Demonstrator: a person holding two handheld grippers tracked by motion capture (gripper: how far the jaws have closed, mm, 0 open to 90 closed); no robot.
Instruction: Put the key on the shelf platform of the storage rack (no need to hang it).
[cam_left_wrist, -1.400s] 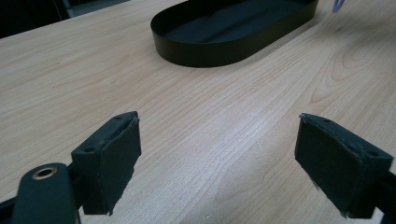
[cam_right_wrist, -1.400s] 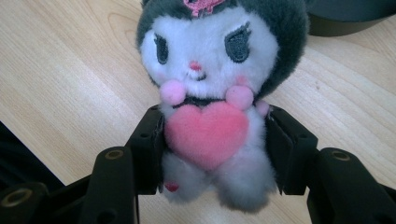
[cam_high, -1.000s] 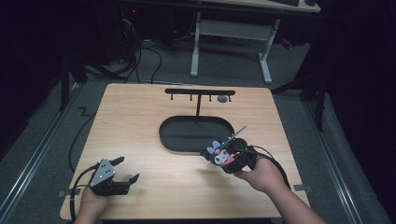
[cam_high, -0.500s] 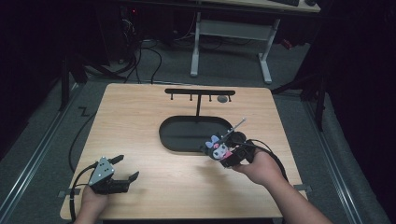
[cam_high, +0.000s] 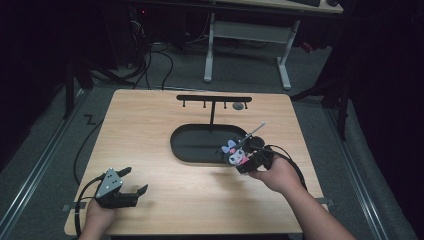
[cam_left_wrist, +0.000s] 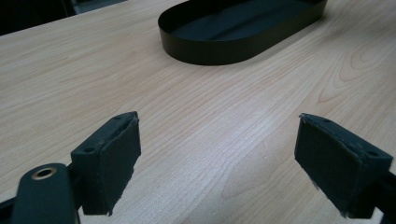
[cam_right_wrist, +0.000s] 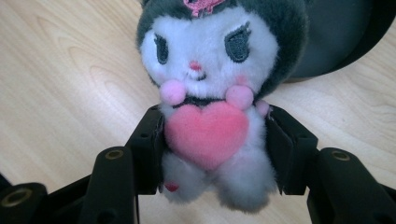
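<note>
One wooden counter (cam_high: 165, 150) carried one black oval tray (cam_high: 192, 145) and one black T-shaped rack (cam_high: 214, 102) standing at the tray's far side. The rack's crossbar showed several small pegs beneath it, their exact number too small to count; one small round grey object (cam_high: 239, 106) hung near its right end.

Two claws were present. The left claw (cam_high: 134, 181) was held low near the counter's near-left corner, with one grey three-cornered plate (cam_high: 110, 182) on top. Its jaws stood wide apart with nothing between them, bare wood visible in the gap in the left gripper view.

The right claw (cam_right_wrist: 212, 140) was clamped on one plush toy (cam_right_wrist: 212, 93), a dark-hooded, white-faced doll with one pink heart on its chest. The jaws pressed its body from both sides. In the high view the toy (cam_high: 234, 152) sat at the tray's near-right rim, above the counter. One thin metal rod (cam_high: 254, 131) projected up and to the right from the same spot.
</note>
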